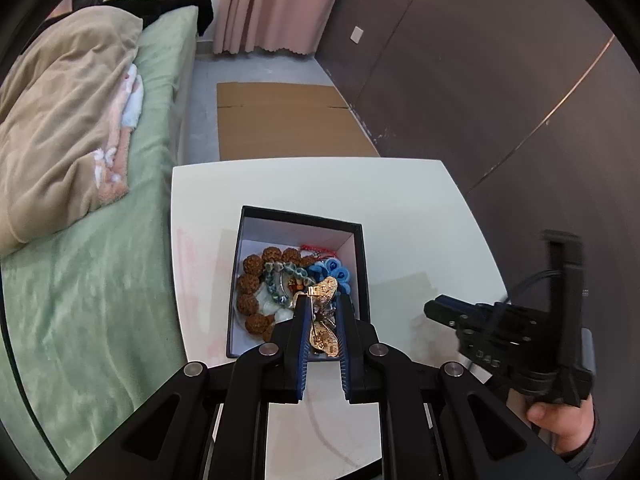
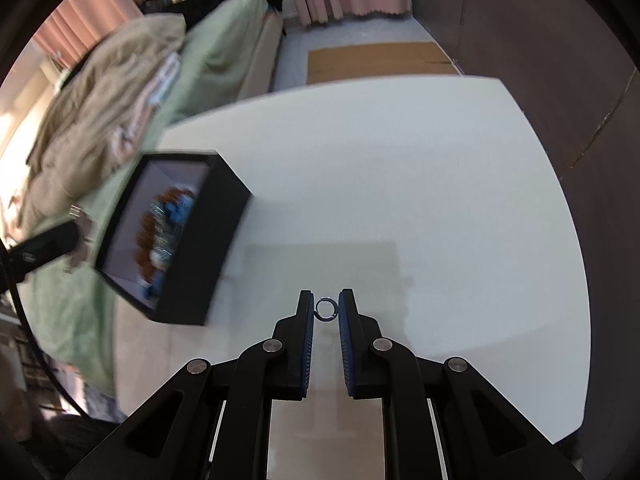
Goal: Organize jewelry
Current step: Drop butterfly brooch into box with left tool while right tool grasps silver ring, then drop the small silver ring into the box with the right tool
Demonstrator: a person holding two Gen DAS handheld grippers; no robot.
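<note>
Left gripper [image 1: 323, 312]: nearest the left wrist camera; jaws clamped on a gold butterfly ornament [image 1: 325, 322], held between the blue pads above the near end of the box.
Gold butterfly ornament: filigree wings, one wing projecting past the fingertips, the other lying back between the pads; clear of the box contents as far as can be told.
Right gripper [image 2: 326, 310]: jaws closed on a small silver ring [image 2: 327, 309], pinched at the fingertips above the bare white surface [image 2: 400, 168].
Small silver ring: upright between the pads; whether it touches the surface cannot be told.
Black box [image 1: 298, 220]: open, white-lined, standing on the surface near the edge beside the bed [image 1: 100, 280].
Box contents: brown bead bracelet [image 1: 250, 284], teal bead string [image 1: 280, 276], blue pieces [image 1: 338, 274], red cord at the far end; heaped together.
Right hand [image 1: 564, 424]: seen in the left wrist view gripping the handle, to the right of the box.
Background: green bed with beige blanket [image 1: 60, 140], pink curtain [image 1: 272, 4], flat cardboard [image 1: 288, 120] on the floor.
</note>
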